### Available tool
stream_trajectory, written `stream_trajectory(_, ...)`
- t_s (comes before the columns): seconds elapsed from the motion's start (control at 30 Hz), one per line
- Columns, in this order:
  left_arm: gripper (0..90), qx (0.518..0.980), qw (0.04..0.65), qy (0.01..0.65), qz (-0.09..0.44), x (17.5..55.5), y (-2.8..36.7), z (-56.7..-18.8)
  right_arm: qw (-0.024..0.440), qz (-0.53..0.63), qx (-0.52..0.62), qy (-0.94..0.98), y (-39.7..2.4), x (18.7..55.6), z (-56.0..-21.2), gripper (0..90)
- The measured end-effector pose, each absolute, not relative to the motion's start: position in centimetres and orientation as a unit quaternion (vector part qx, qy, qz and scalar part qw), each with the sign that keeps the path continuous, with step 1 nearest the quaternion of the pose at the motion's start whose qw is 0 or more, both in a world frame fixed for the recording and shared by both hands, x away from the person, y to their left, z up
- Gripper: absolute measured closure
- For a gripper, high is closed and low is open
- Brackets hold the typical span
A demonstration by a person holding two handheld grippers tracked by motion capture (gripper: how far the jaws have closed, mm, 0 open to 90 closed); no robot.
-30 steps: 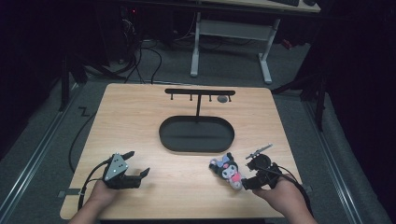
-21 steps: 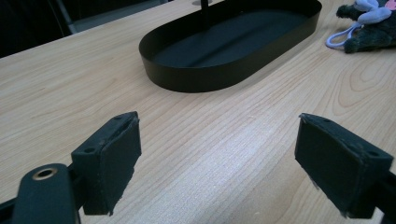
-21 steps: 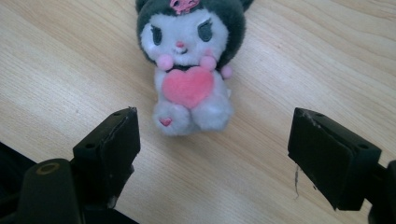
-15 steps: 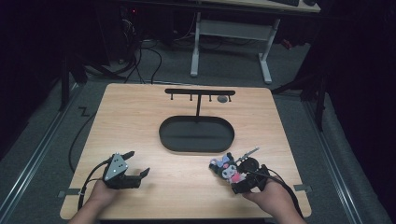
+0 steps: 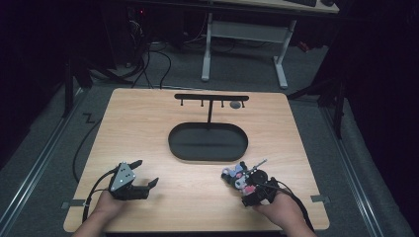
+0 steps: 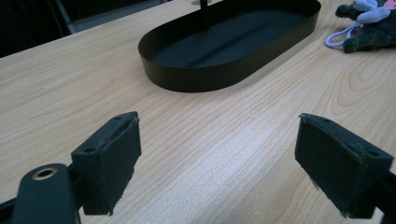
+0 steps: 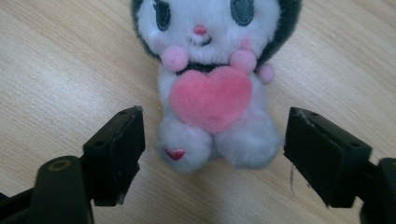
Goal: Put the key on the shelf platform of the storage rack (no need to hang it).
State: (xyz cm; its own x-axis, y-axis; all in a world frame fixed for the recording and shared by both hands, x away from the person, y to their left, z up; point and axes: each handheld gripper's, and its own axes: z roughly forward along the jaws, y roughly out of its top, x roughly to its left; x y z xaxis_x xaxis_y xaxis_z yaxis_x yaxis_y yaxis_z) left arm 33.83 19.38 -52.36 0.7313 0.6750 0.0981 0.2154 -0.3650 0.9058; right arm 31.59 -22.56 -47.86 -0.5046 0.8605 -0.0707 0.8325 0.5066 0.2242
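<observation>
lying just ahead of the spread right gripper (image 7: 212, 154), the plush (image 7: 212, 88) looks soft, light; pinch its belly.

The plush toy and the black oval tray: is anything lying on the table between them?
No. In the high view, only bare wood separates the plush toy from the tray's near rim; the left gripper view shows the same bare stretch.

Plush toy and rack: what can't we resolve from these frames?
- Plush toy: right gripper view cuts off the head top at the upper edge; its back lies against the table.
- In the high view the right gripper partly covers the toy; too small for detail.
- Round grey item by the rack: too small to identify.
- Tray: far end cut off in the left gripper view.
</observation>
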Motion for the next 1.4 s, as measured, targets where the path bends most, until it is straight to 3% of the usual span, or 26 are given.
stream_trajectory(0.47,15.4,0.792,0.489,0.281,0.235,33.8,19.4,-52.4,0.091,0.084,0.481,0.868,-22.2,31.8,-48.2,34.0)
stream_trajectory(0.73,15.4,0.792,0.488,0.28,0.235,33.8,19.4,-52.4,0.092,0.091,0.479,0.868,-22.3,31.7,-48.3,44.5)
stream_trajectory(1.4,15.4,0.792,0.488,0.281,0.235,33.8,19.4,-52.4,0.097,0.12,0.487,0.86,-22.3,32.2,-45.5,47.9)
